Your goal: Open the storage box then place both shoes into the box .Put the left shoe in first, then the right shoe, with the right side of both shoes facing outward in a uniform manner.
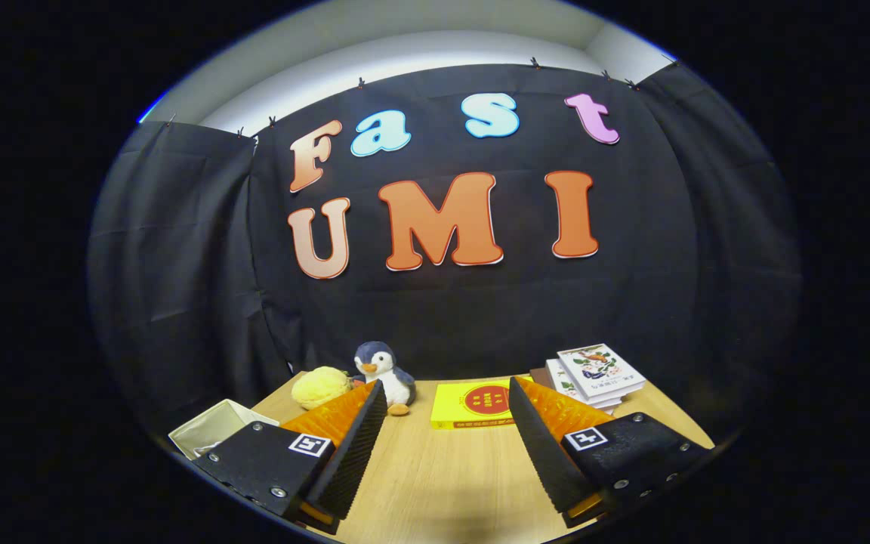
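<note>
One wooden table [442, 468] carries everything here, running from the fingers back to the dark cloth wall [178, 264]. The largest thing on it is a stack of books [593, 374] at the far right, just beyond the right finger, with an illustrated cover on top. A yellow book [473, 404] lies flat beyond the gap between the fingers. A plush penguin [384, 370] stands upright at the back, just past the left finger's tip, and a yellow plush toy [319, 387] sits right beside it.

To the left of the left finger is a pale, open-topped box [212, 429], perhaps the storage box, though only one corner of it shows: the finger's mount covers its near side and its inside is hard to make out.

The gripper [446, 400] hangs above the table with its fingers [356, 446] spread wide, holding nothing and touching nothing; bare tabletop lies between them.
</note>
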`<state>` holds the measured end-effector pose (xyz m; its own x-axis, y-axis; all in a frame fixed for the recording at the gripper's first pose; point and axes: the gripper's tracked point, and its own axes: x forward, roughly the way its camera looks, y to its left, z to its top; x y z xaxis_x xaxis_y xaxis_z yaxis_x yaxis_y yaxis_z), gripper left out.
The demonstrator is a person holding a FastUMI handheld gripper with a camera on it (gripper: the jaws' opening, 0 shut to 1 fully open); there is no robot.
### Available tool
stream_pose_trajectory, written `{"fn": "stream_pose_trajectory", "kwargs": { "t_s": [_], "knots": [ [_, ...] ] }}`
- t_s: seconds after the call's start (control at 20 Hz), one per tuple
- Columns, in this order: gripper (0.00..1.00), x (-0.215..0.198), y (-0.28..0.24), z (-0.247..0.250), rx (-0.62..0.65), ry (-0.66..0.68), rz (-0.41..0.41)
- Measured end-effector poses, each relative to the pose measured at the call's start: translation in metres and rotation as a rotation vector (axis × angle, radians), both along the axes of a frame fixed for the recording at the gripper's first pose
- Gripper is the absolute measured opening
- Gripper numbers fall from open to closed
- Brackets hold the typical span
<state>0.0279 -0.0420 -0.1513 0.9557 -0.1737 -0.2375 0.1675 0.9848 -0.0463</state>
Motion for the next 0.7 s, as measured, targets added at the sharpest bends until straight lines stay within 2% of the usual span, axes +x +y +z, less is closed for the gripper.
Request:
{"fn": "stream_pose_trajectory", "kwargs": {
  "t_s": [0.15, 0.5, 0.7],
  "knots": [
    [0.97, -0.007, -0.024, 0.013, -0.063, -0.057, -0.023],
    [0.97, -0.018, -0.034, 0.011, -0.013, -0.062, -0.036],
    [0.97, -0.017, -0.029, 0.023, -0.053, -0.091, -0.027]
  ]
}}
